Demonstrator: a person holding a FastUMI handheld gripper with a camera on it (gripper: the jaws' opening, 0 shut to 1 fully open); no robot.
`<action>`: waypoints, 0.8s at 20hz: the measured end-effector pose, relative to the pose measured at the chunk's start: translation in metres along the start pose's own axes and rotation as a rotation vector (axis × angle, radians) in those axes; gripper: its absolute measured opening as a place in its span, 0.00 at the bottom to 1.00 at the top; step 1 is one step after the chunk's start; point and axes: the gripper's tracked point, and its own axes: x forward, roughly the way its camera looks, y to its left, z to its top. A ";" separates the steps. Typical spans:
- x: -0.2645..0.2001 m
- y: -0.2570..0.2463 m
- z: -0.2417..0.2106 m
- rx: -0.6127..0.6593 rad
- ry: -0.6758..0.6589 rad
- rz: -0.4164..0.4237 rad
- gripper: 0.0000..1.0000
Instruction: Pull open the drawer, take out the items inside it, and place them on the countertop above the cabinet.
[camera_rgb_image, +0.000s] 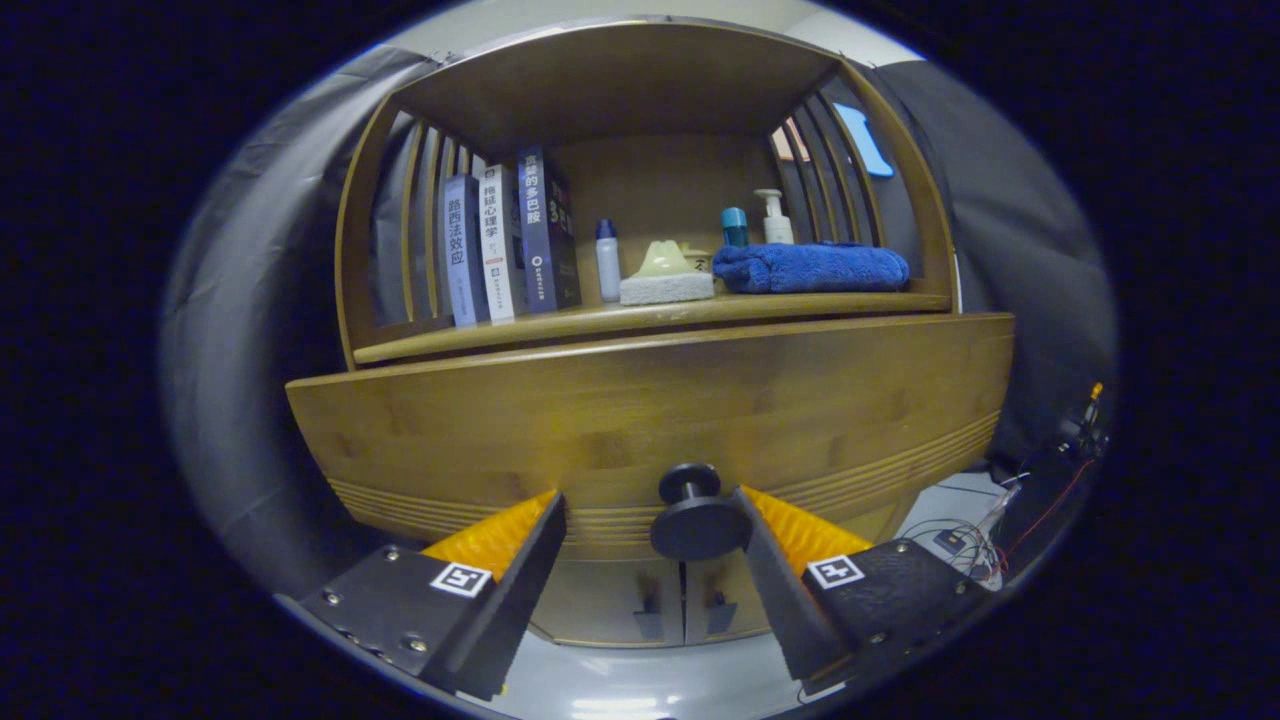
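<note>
A wooden cabinet's drawer front (640, 420) fills the space just ahead of me. Its black round knob (695, 522) sits between my fingers, close against the right one and well apart from the left one. My gripper (648, 497) is open and neither finger presses on the knob. The inside of the drawer is hidden behind its front. Above the drawer runs the countertop (560, 322), under a slatted wooden hutch.
On the countertop stand three books (510, 245), a small bottle (608, 260), a sponge with a pale lump on it (666, 278), a folded blue towel (810, 268) and a pump bottle (776, 218). Two cabinet doors (650, 600) sit below the drawer. Loose cables (965, 535) lie on the floor to the right.
</note>
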 end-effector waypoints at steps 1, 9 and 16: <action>0.004 0.000 0.001 -0.007 -0.006 -0.001 0.99; 0.037 0.001 0.005 -0.071 -0.026 -0.013 0.99; 0.056 0.002 0.007 -0.081 -0.028 -0.016 0.99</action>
